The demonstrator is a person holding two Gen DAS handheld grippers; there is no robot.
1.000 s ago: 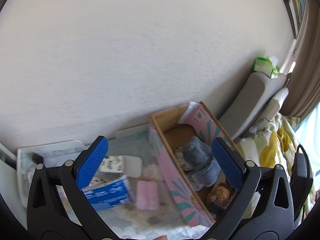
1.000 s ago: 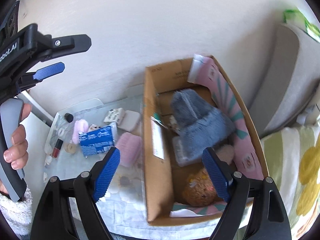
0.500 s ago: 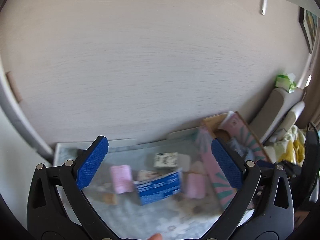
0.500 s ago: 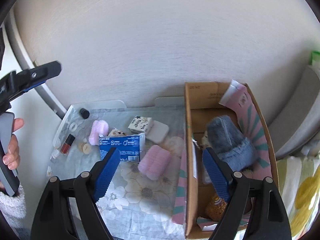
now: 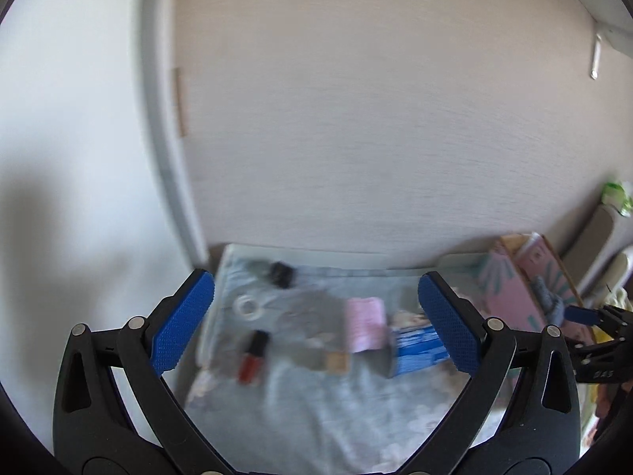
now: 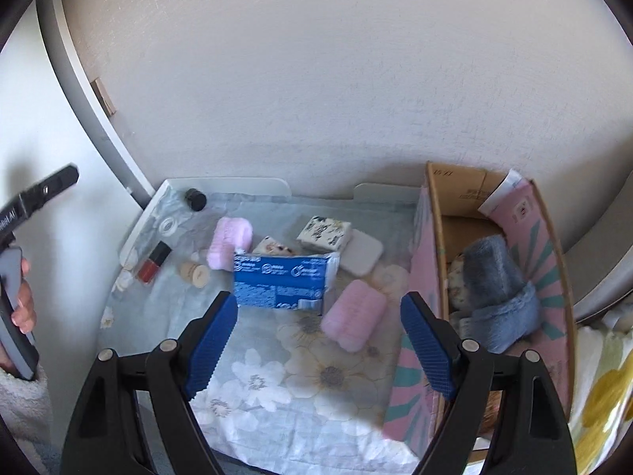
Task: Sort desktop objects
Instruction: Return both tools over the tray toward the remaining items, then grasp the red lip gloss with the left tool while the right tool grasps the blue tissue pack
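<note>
Desktop objects lie spread on the flowered cloth over the desk (image 6: pixel 253 392): blue packet (image 6: pixel 283 281) mid-desk, one pink roll (image 6: pixel 354 314) beside it toward the box, another pink roll (image 6: pixel 229 241) further left, patterned soap bar (image 6: pixel 324 233) and white pad (image 6: pixel 362 257) toward the back edge, red bottle (image 6: pixel 154 263), tape ring (image 6: pixel 168 223) and black cap (image 6: pixel 196 199) along the left edge. Cardboard box (image 6: pixel 439 237) at the right edge already holds a grey fluffy slipper (image 6: pixel 498 293).

What changed: a second ago we saw both grippers looking into the box; now both views have swung left onto the desk. Left gripper (image 5: pixel 316 324) frames the red bottle and the left pink roll, picture blurred. Right gripper (image 6: pixel 320 340) hangs over the blue packet. Both have jaws spread wide, nothing between them.

We read this as a drop-off done, next pick starting.
</note>
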